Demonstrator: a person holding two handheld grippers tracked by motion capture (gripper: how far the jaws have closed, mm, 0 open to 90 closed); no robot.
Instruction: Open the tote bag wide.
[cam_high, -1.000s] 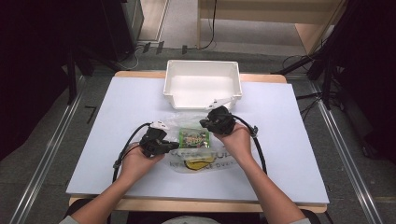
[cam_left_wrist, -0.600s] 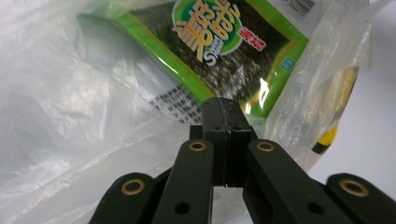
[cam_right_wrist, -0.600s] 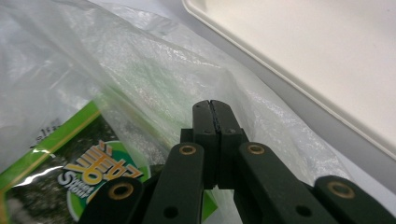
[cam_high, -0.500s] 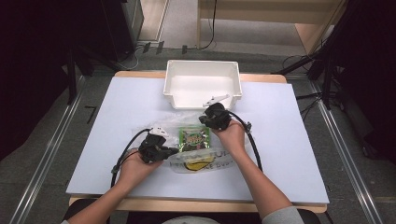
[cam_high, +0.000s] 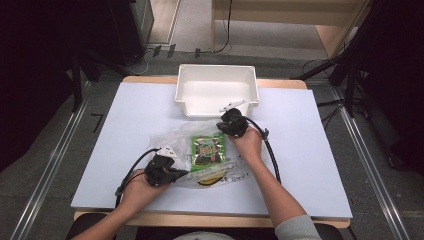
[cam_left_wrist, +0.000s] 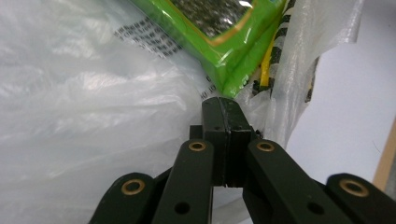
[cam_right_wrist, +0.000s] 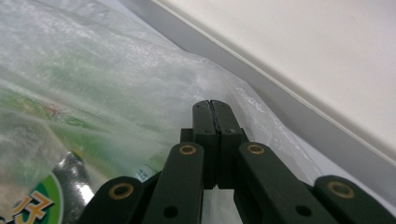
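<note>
A clear plastic bag (cam_high: 172, 140) lies on the white table, holding a green snack packet (cam_high: 208, 150) and something yellow (cam_high: 210, 180). My left gripper (cam_high: 181, 174) is at the bag's near left edge, jaws shut on the bag film (cam_left_wrist: 140, 116), right beside the green packet's corner (cam_left_wrist: 224, 42). Over at the bag's far right corner, close to the white tray (cam_high: 216, 107), my right gripper (cam_high: 221, 128) is shut on the bag film (cam_right_wrist: 140, 84) as well. In the right gripper view the tips (cam_right_wrist: 211, 108) pinch the film, with the packet (cam_right_wrist: 42, 205) showing through it.
The white tray's wall (cam_right_wrist: 299, 112) runs just beyond the right gripper. It stands empty at the table's far middle. Black cables trail from both grippers across the table. Bare table surface (cam_high: 320, 150) spreads to the right and left of the bag.
The left gripper has drawn back toward the near table edge with the bag film in it. The right gripper shifted slightly toward the tray. The bag looks more spread out.
</note>
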